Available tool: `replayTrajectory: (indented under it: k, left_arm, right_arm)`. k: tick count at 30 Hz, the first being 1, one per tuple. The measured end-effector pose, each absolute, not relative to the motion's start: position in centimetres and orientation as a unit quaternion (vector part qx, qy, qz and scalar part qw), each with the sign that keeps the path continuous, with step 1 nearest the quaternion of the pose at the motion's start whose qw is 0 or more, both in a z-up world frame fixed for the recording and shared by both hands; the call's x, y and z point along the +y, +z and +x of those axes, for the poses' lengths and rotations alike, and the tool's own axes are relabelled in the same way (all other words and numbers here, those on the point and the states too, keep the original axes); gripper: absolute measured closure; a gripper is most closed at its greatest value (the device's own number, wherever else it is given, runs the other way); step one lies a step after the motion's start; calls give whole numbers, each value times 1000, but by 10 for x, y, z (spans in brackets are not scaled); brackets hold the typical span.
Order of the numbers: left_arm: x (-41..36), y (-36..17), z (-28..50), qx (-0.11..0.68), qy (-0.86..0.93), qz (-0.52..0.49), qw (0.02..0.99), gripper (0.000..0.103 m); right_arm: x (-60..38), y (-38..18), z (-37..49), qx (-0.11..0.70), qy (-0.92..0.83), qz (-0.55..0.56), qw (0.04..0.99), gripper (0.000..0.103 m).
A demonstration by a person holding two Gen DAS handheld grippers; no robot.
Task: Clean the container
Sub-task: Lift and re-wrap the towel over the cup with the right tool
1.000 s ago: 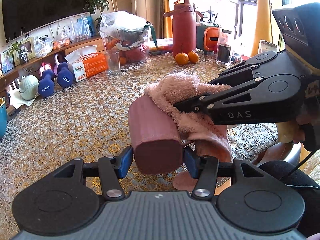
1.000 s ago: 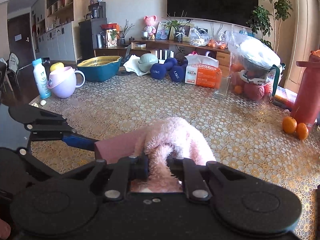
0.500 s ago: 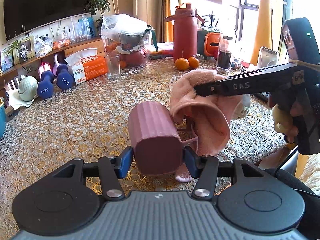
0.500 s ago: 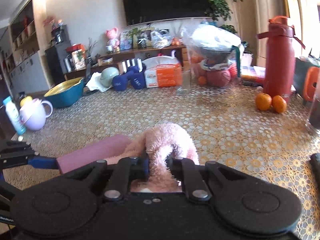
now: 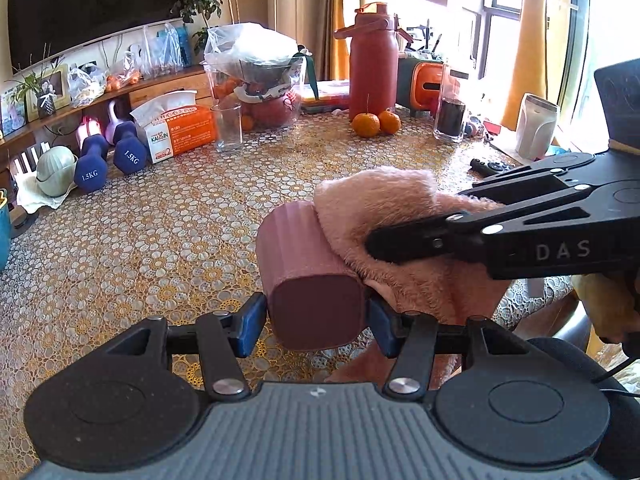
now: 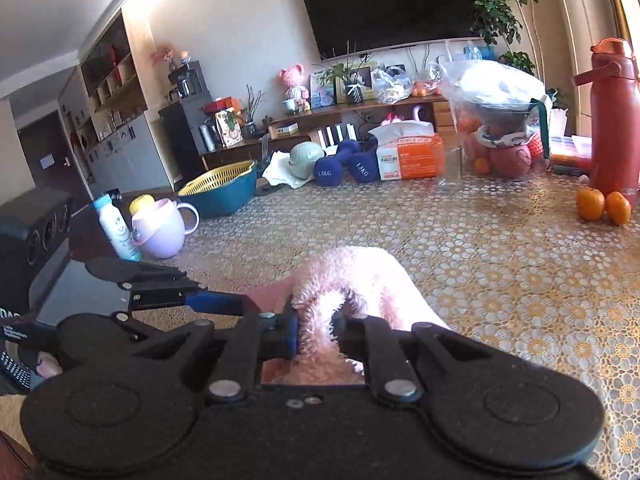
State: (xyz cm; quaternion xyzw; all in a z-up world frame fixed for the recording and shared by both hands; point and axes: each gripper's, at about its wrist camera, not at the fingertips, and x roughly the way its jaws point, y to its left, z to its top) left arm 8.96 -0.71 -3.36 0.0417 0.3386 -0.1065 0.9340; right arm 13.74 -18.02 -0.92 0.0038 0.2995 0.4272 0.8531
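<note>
A ribbed mauve container [image 5: 304,256] lies on its side above the table, with my left gripper [image 5: 318,326] shut on its closed base end. A fluffy pink cloth [image 5: 400,216] presses against the container's right side and far rim, and my right gripper [image 6: 318,330] is shut on that cloth. In the left wrist view the right gripper [image 5: 372,246] reaches in from the right, its tips buried in the cloth. In the right wrist view only a sliver of the container [image 6: 266,294] shows beside the pink cloth [image 6: 360,276]. The container's mouth is hidden.
The patterned tablecloth [image 5: 160,248] holds a drinking glass [image 5: 228,126], an orange tissue box [image 5: 176,130], blue dumbbells [image 5: 108,162], a red flask [image 5: 374,64], two oranges [image 5: 376,123] and a bagged fruit bowl [image 5: 256,76]. A lilac mug [image 6: 162,230] and a teal basket [image 6: 224,188] stand at the far left.
The right gripper, lifted off with the cloth half a second ago, has come back down, and the cloth presses on the container's side again. The left gripper has held the container still.
</note>
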Motion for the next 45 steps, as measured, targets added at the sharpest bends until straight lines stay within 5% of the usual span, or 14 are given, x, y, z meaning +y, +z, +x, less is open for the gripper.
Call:
replayTrajectory:
  k: [26, 34, 45]
  left_arm:
    - [-8, -24, 84, 319, -121, 79, 937, 49]
    - [-26, -22, 76, 312, -140, 105, 934, 49]
    - [-29, -21, 75, 316, -139, 118, 931, 49]
  right_arm:
    - [-188, -22, 181, 296, 328, -43, 896, 92]
    - [-192, 17, 139, 266, 444, -43, 855, 92]
    - [-168, -2, 152, 292, 443, -59, 845, 91]
